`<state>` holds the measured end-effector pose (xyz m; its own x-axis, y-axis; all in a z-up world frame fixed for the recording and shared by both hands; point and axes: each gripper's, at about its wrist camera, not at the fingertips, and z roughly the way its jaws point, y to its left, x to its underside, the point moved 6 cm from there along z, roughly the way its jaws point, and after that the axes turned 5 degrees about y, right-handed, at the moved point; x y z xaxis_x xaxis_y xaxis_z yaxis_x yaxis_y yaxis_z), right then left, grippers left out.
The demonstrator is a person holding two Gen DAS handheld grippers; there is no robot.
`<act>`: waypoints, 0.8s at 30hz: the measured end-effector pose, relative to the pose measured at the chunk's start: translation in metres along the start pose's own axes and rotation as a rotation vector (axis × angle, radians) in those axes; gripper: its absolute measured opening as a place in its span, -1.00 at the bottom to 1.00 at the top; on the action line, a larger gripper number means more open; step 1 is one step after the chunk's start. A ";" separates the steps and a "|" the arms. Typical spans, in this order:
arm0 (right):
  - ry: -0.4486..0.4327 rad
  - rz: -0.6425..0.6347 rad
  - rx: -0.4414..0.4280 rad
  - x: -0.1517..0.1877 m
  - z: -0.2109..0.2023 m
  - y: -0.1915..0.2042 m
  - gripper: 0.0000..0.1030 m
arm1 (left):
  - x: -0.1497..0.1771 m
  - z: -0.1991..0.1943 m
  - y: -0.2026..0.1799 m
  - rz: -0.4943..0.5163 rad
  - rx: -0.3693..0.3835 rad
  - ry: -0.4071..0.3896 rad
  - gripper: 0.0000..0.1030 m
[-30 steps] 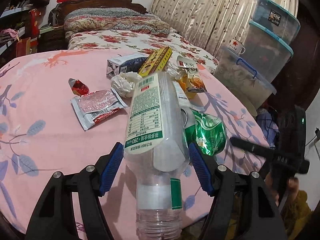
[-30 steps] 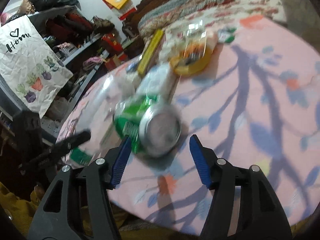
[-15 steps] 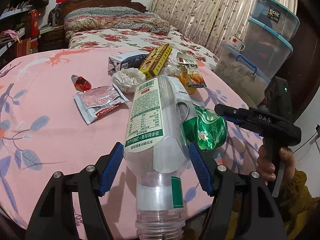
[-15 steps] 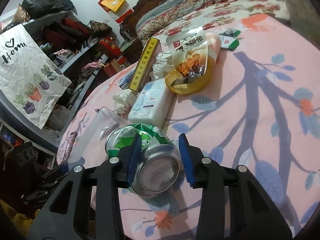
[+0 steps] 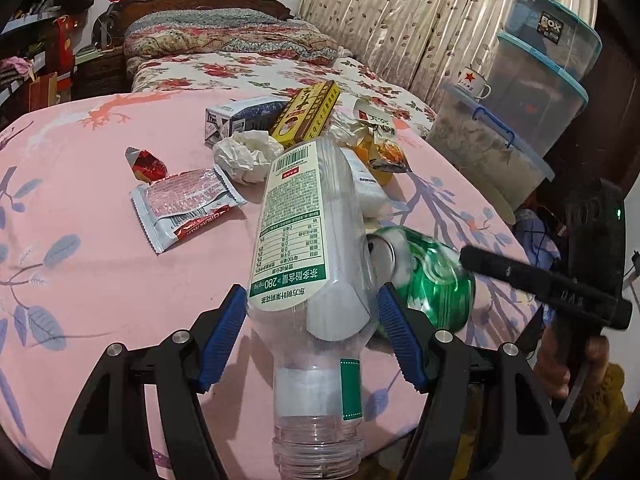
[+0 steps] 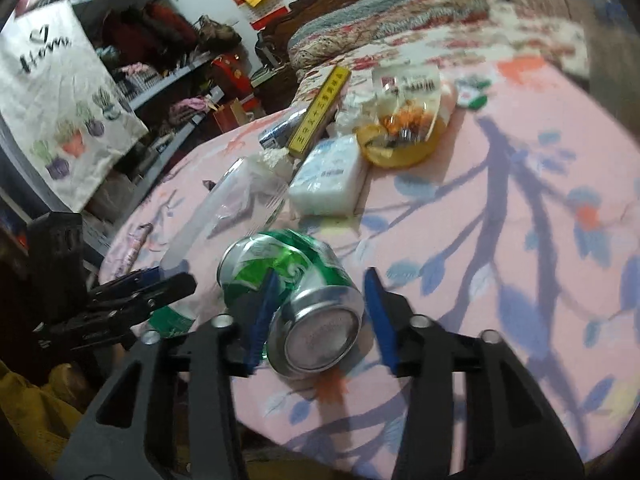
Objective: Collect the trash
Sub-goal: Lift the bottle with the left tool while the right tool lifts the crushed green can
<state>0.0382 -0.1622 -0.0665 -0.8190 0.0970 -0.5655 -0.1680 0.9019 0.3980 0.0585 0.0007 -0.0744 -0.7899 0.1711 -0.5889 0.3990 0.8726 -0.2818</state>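
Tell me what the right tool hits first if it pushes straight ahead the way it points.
The crushed green can: it already lies between the opening jaws of the right tool. Beyond it, probably the white tissue pack, though depth is unclear.

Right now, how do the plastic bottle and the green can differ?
The plastic bottle is clear, tall and labelled; the green can is metal, short and dented. The left gripper clamps the bottle; the right gripper is opening, its right pad off the can. Both are empties lying over the pink cloth.
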 end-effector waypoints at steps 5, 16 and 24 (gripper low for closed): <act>0.053 -0.190 0.020 -0.024 0.009 0.015 0.48 | 0.000 -0.005 0.002 -0.003 -0.007 -0.012 0.25; 0.248 -0.118 -0.118 -0.051 0.050 -0.019 0.10 | 0.016 -0.035 -0.005 0.068 -0.012 0.005 0.25; 0.230 0.033 -0.167 -0.017 0.047 -0.036 -0.11 | 0.024 -0.020 -0.035 0.190 -0.031 0.048 0.54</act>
<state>0.0846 -0.1764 -0.1051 -0.9251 0.0100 -0.3795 -0.2119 0.8159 0.5379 0.0167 -0.0168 -0.0635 -0.7233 0.3548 -0.5924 0.5290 0.8361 -0.1452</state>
